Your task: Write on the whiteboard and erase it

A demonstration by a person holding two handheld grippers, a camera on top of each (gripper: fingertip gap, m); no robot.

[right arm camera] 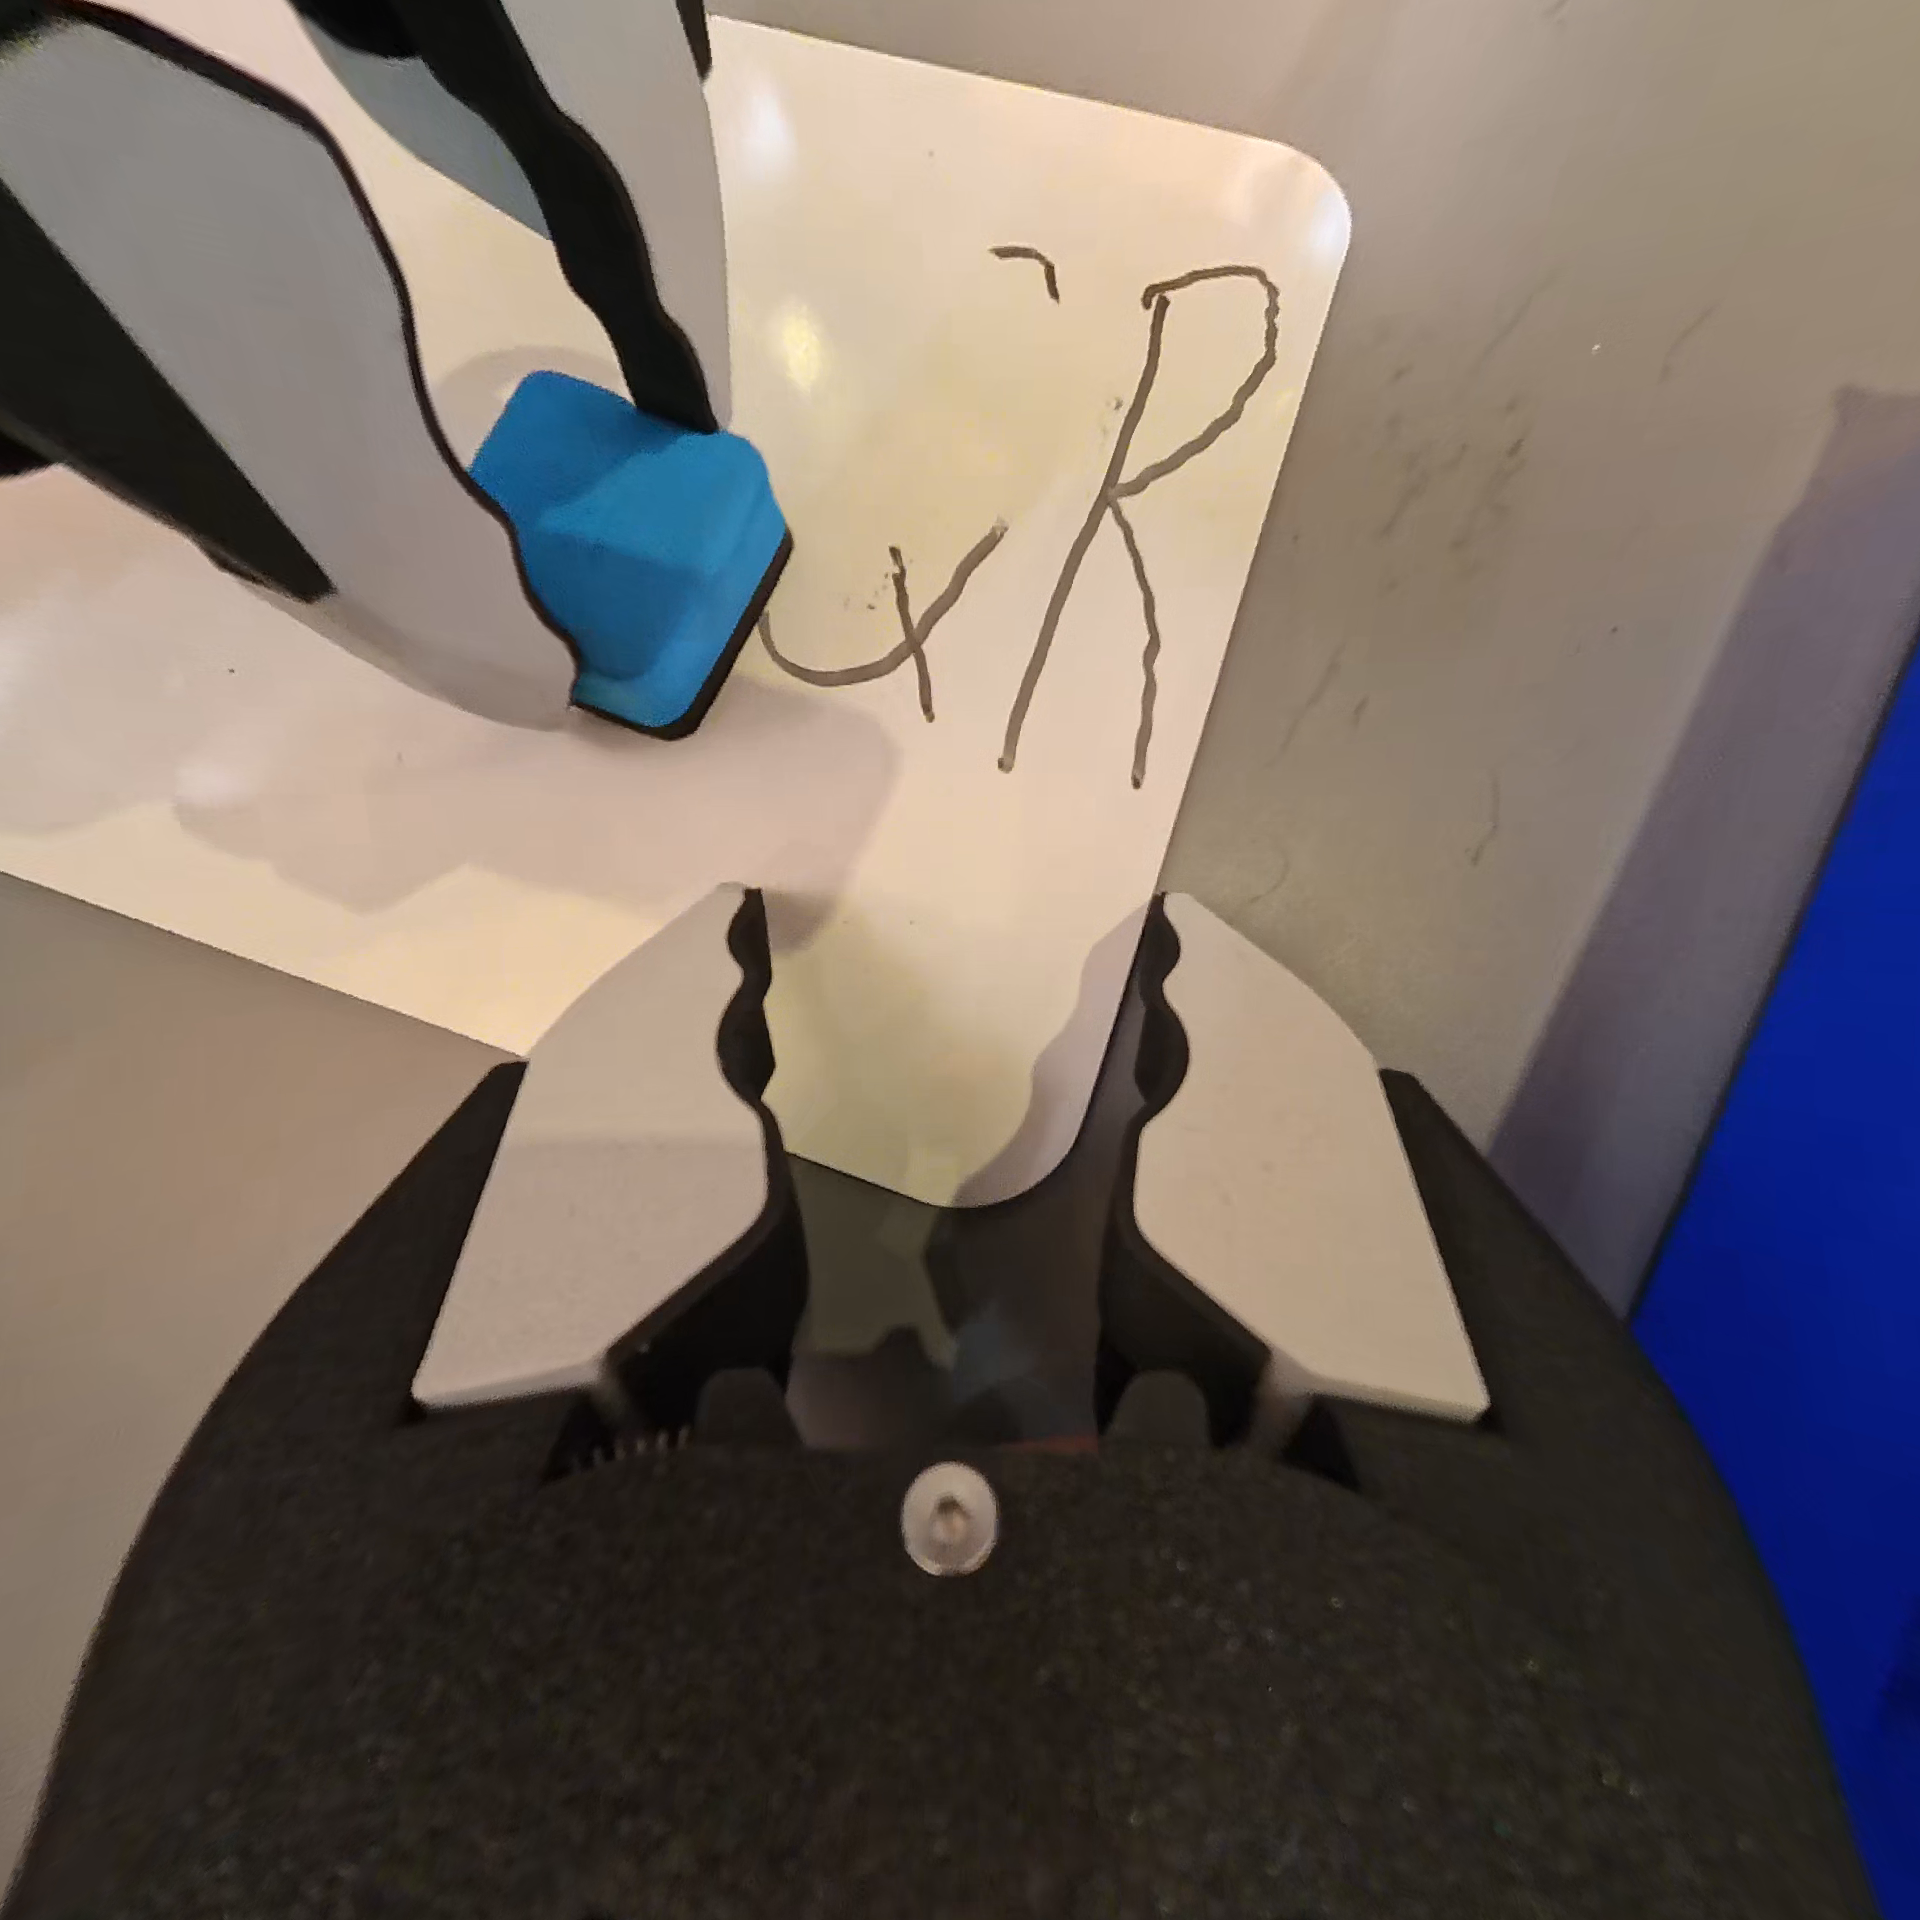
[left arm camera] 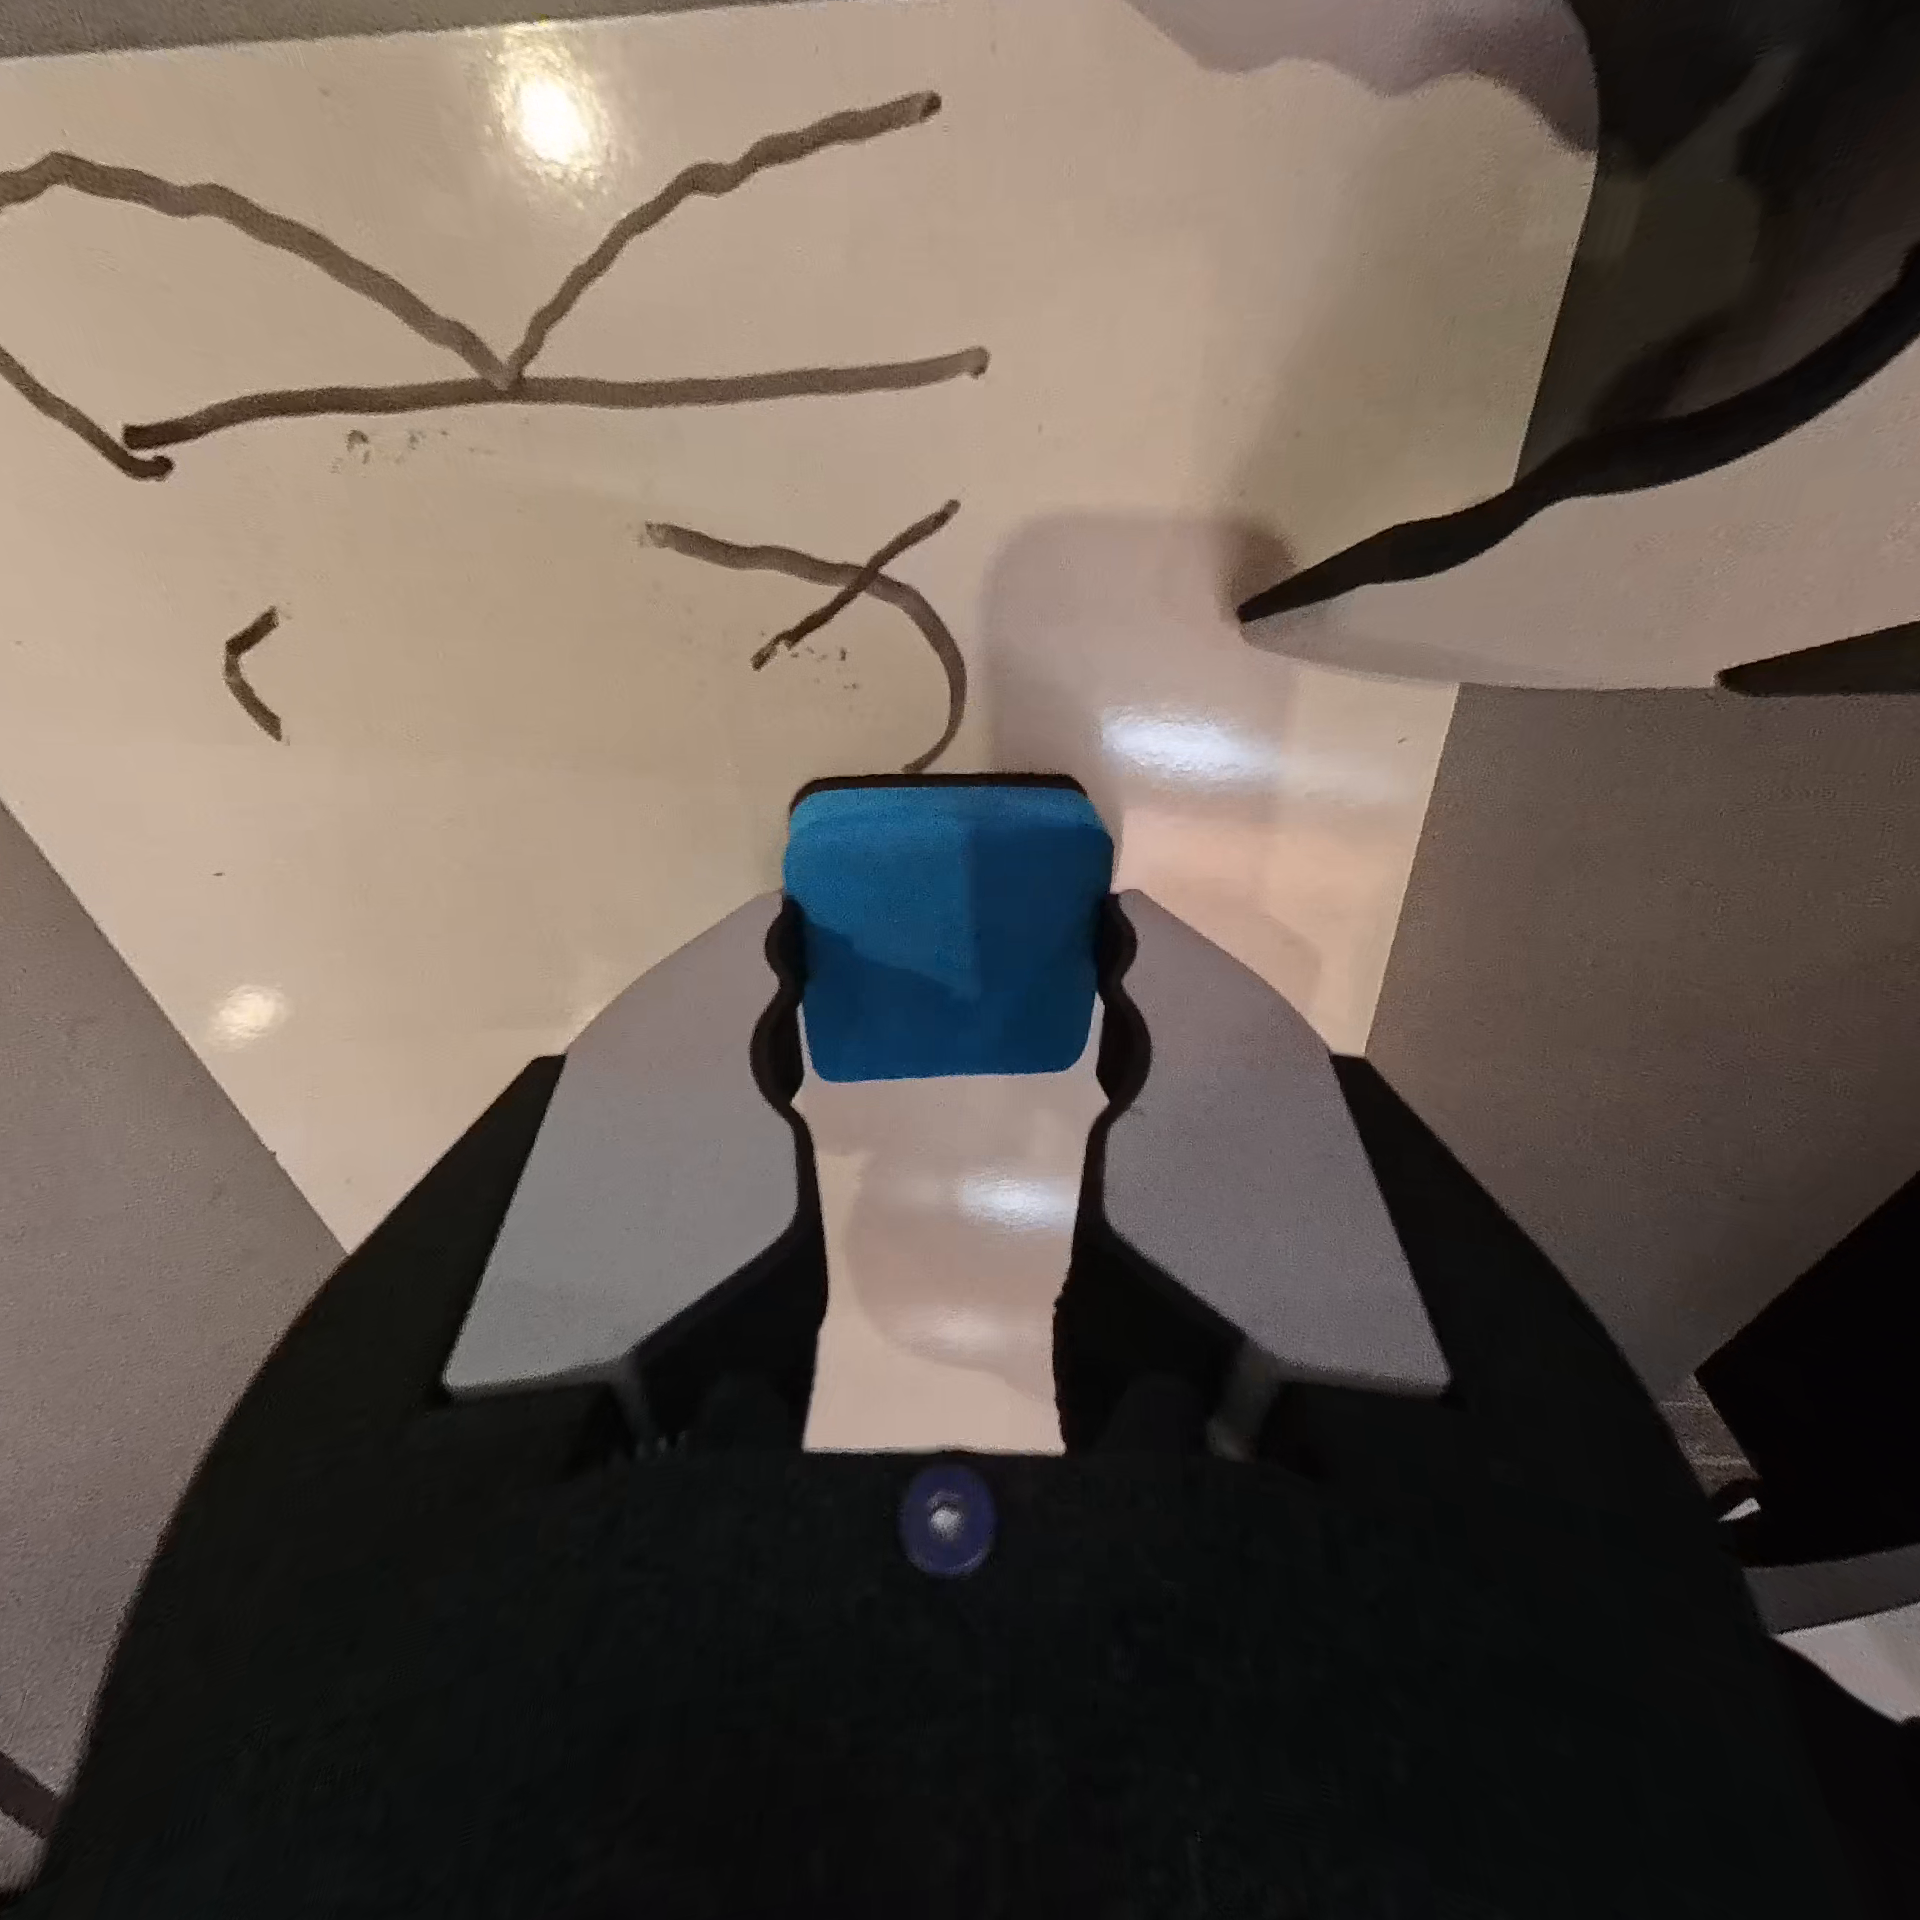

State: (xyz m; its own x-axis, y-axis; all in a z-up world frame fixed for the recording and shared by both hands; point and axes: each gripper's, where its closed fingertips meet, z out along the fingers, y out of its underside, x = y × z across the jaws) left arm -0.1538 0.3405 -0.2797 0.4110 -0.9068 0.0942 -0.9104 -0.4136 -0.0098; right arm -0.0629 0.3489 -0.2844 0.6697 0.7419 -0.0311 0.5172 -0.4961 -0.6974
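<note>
On the whiteboard (right arm camera: 987, 935) my left gripper (left arm camera: 948, 935) clamps the blue eraser (left arm camera: 940, 930); marker strokes (right arm camera: 1091, 520) remain, and my right gripper (right arm camera: 956, 914) gapes empty.

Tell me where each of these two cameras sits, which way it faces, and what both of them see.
Left wrist view: on the left gripper, looking along its fingers down at the whiteboard; the fingers clamp a blue eraser.
Right wrist view: on the right gripper, open and empty, facing the whiteboard's rounded corner on a grey table.
Shared: whiteboard, marker strokes, eraser, and each shows the other gripper.
</note>
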